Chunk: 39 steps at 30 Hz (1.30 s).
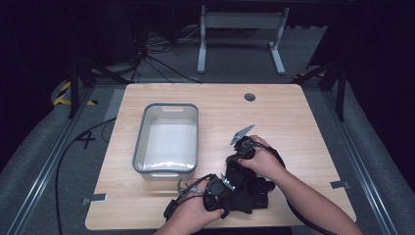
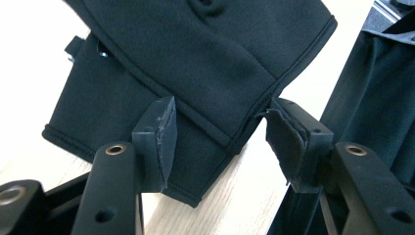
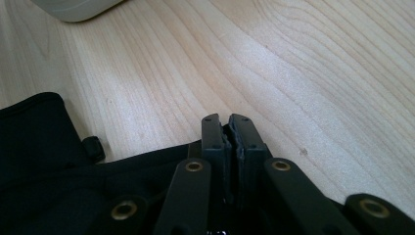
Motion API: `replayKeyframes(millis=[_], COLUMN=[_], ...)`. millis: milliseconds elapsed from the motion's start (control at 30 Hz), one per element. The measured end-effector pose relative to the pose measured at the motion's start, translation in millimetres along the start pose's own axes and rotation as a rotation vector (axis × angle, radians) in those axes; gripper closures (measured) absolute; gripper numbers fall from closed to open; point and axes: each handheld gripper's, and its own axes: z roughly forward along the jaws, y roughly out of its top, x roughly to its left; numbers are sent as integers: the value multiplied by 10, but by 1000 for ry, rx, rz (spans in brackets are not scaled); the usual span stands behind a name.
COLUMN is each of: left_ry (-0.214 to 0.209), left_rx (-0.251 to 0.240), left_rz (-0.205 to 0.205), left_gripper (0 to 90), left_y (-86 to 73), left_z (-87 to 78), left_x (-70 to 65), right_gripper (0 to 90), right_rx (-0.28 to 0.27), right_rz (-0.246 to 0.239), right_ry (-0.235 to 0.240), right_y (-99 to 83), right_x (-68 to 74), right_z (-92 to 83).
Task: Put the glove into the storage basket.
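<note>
our left gripper (image 2: pixel 218 142) stands half open astride the black garment's (image 2: pixel 205 63) hem at the table's (image 1: pixel 293 117) near edge, cloth lying ahead untouched, while our right gripper (image 3: pixel 228 132) pinches its far edge.

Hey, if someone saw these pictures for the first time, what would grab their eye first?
Probably the black fabric bunched at the table's near edge, where both hands work: the left gripper stands open over its hem, the right gripper is shut at its edge. Next, the empty grey bin left of centre on the wooden table.
</note>
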Motion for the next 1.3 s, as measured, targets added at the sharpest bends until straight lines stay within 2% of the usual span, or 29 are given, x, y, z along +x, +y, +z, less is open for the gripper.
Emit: replayKeyframes(millis=[133, 267, 333, 400, 500, 633, 833, 1067, 1167, 1233, 1267, 1300], left_ry=[15, -2, -3, -22, -15, -10, -4, -4, -10, -25, -30, -30], left_rx=[21, 6, 5, 11, 20, 6, 3, -24, -28, -39, -46, -52], left_rz=[-20, -47, -54, -58, -58, -47, -31, -36, -33, -33, -29, -26], left_gripper=[443, 464, 525, 631, 735, 820, 834, 832, 834, 833, 832, 832], left_y=[-20, -35, -34, -35, -34, -28, -26, -29, -27, -25, -23, -20], left_z=[-12, -21, -25, -32, -25, -45, -79, -132, -161, -189, -210, -236], left_x=[10, 37, 49, 52, 54, 42, 41, 32, 29, 18, 15, 10], right_gripper=[857, 858, 857, 857, 857, 857, 857, 857, 857, 857, 857, 857], right_rx=[-6, -10, -9, -6, -4, -6, -11, 9, -16, -42, -78, -78], right_rz=[0, 4, 3, -1, -2, -2, 5, 9, 19, 35, 47, 47], right_ry=[6, 13, 9, 8, 7, 7, 13, 8, 7, 12, 20, 20], right_y=[-6, -10, -8, -6, -6, -6, -11, 3, 9, 11, 10, 10], right_x=[-10, -19, -15, -13, -9, -12, -22, -21, -16, -18, -24, -24], right_z=[-1, 1, 1, 0, -1, -1, 0, -34, -113, -214, -337, -337])
